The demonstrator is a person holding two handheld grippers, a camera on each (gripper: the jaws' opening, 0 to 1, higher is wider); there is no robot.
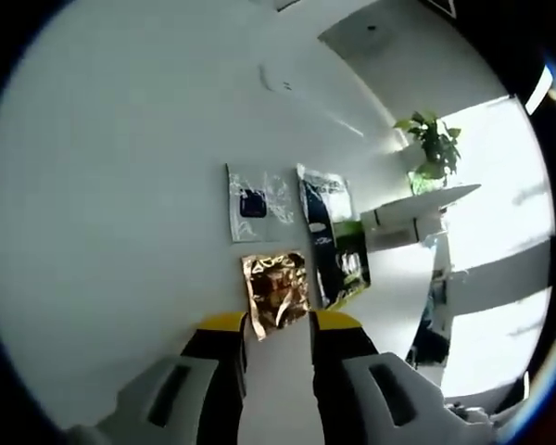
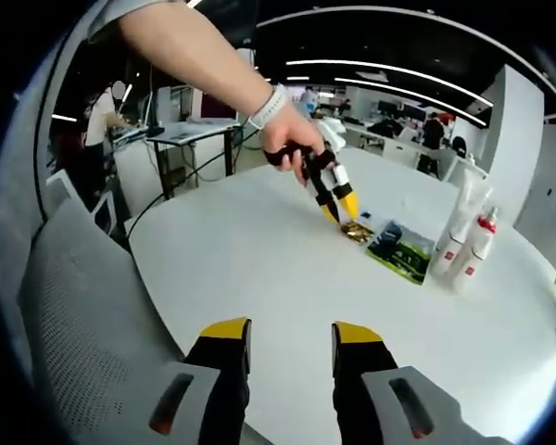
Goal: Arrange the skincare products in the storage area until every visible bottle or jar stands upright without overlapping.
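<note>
A: In the left gripper view, how far along is it?
B: Early, I judge. The left gripper [image 1: 278, 324] is spread, empty, reaching at the gold sachet [image 1: 276, 292] on the white table [image 1: 120, 232]; beyond the sachet lie a clear packet [image 1: 259, 202] and a dark pouch [image 1: 332, 246].
A: And the right gripper view?
B: The right gripper [image 2: 285, 338] hangs parted, empty. Two white bottles [image 2: 463, 236] already stand upright just past the pouch.

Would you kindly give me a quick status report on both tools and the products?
Left tool open, at the gold sachet. Right tool open, empty, hanging back. Two bottles upright on table; sachets lie flat. Nothing in the way.
</note>
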